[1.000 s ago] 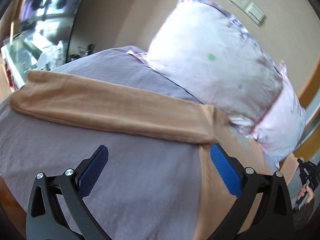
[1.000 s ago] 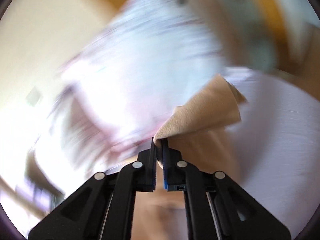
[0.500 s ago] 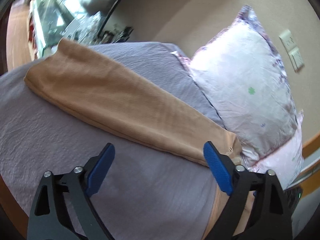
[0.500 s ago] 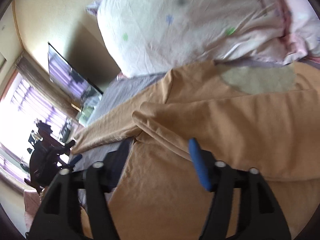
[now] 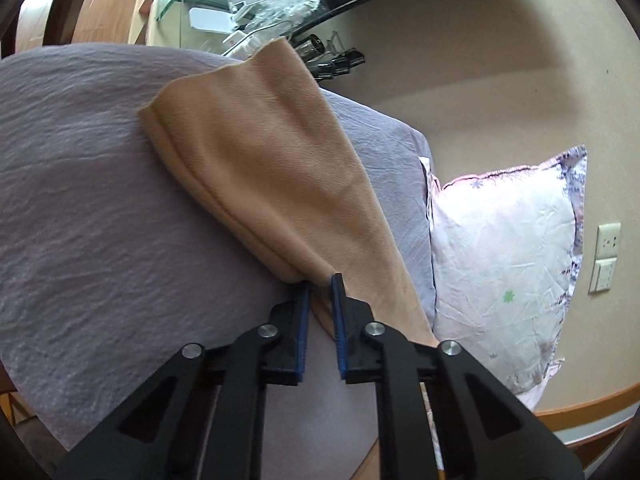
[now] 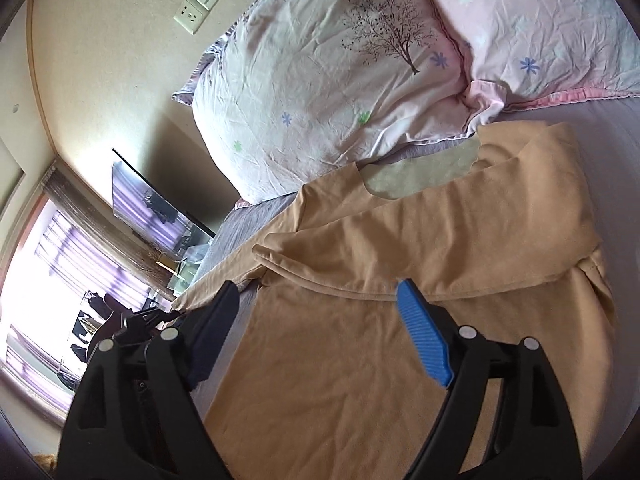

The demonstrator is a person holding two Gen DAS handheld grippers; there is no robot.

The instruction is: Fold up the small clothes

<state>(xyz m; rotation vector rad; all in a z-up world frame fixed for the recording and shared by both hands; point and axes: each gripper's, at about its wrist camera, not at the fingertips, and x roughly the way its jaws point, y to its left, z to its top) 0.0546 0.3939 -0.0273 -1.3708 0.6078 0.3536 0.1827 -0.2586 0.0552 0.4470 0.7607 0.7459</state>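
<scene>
A tan long-sleeved top [image 6: 400, 320] lies flat on the lilac bed sheet [image 5: 100, 220]. One sleeve [image 6: 440, 236] is folded across its chest. The other sleeve [image 5: 260, 160] stretches out over the sheet in the left wrist view. My left gripper [image 5: 319, 280] is shut on this sleeve near the shoulder end. My right gripper [image 6: 320, 300] is open and empty, hovering over the body of the top, just below the folded sleeve. The other gripper [image 6: 140, 320] shows at the left in the right wrist view.
A white flowered pillow [image 6: 320, 80] and a pink one [image 6: 540, 20] lean at the head of the bed, touching the collar of the top. The pillow also shows in the left wrist view [image 5: 508, 260]. A TV [image 6: 160, 208] and glass stand [image 5: 240, 0] sit beyond the bed's edge.
My right gripper let go of the sleeve it held, left it folded across the chest and opened. My left gripper moved in and closed on the other sleeve.
</scene>
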